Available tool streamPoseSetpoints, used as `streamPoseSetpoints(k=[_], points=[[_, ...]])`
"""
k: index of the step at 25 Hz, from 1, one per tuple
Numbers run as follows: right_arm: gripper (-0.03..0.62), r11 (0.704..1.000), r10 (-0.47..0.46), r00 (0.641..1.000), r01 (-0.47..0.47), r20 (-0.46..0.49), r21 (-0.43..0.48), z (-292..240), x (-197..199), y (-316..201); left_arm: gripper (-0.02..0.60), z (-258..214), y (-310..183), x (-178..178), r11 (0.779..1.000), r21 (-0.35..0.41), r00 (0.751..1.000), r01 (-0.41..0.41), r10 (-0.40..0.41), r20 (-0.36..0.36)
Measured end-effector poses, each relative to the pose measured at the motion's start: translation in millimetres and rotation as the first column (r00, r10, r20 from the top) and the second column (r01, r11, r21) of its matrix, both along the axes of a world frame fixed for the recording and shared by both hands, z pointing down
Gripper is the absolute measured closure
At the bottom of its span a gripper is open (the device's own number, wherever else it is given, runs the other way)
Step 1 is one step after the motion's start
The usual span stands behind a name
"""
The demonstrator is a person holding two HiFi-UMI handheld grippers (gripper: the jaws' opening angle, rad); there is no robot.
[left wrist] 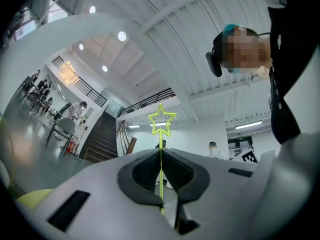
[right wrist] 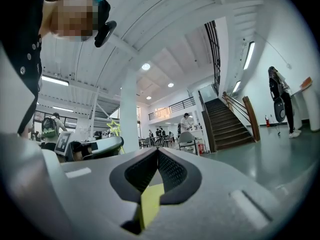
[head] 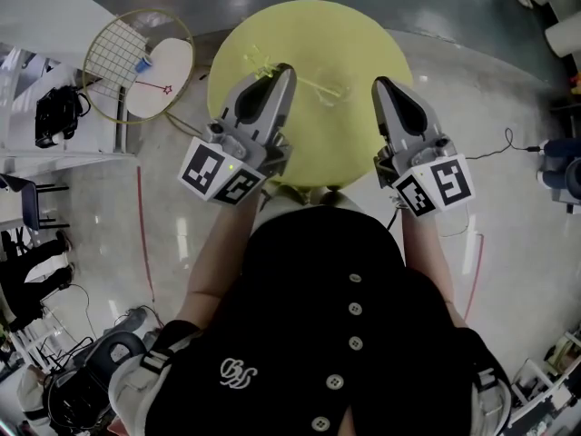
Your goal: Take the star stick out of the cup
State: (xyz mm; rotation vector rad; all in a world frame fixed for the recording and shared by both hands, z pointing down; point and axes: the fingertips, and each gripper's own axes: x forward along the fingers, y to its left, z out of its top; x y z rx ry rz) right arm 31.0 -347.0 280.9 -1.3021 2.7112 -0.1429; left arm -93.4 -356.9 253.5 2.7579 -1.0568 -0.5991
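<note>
The star stick, a thin neon-yellow rod with an outline star [left wrist: 161, 122], stands upright between the jaws of my left gripper [left wrist: 161, 151], which is shut on the rod. From the head view the left gripper [head: 283, 69] hangs over the round yellow table [head: 363, 44], with the star [head: 258, 60] just past its tips. A faint clear shape [head: 332, 91], possibly the cup, sits on the table between the grippers; I cannot tell it clearly. My right gripper [head: 381, 84] hovers over the table's right side, and its jaws [right wrist: 158, 151] are shut with nothing held. The star [right wrist: 114, 127] also shows far left there.
A badminton racket [head: 118, 48] and a white round board [head: 162, 78] lie on the floor to the table's left. A thin cable [head: 508, 143] runs across the floor at right. Stairs [right wrist: 230, 124] and several people stand far off.
</note>
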Motion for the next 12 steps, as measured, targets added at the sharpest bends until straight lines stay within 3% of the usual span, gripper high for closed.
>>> streamPoseSetpoints(k=[8, 12], points=[[0.591, 0.999, -0.001, 1.000, 0.002, 0.023, -0.042, 10, -4, 7, 0.566, 11, 5, -3, 1.000, -0.025, 1.000, 0.017, -0.017, -0.008], [0.591, 0.998, -0.020, 1.000, 0.020, -0.010, -0.057, 17, -3, 12, 0.566, 11, 8, 0, 1.000, -0.019, 1.000, 0.000, 0.000, -0.004]])
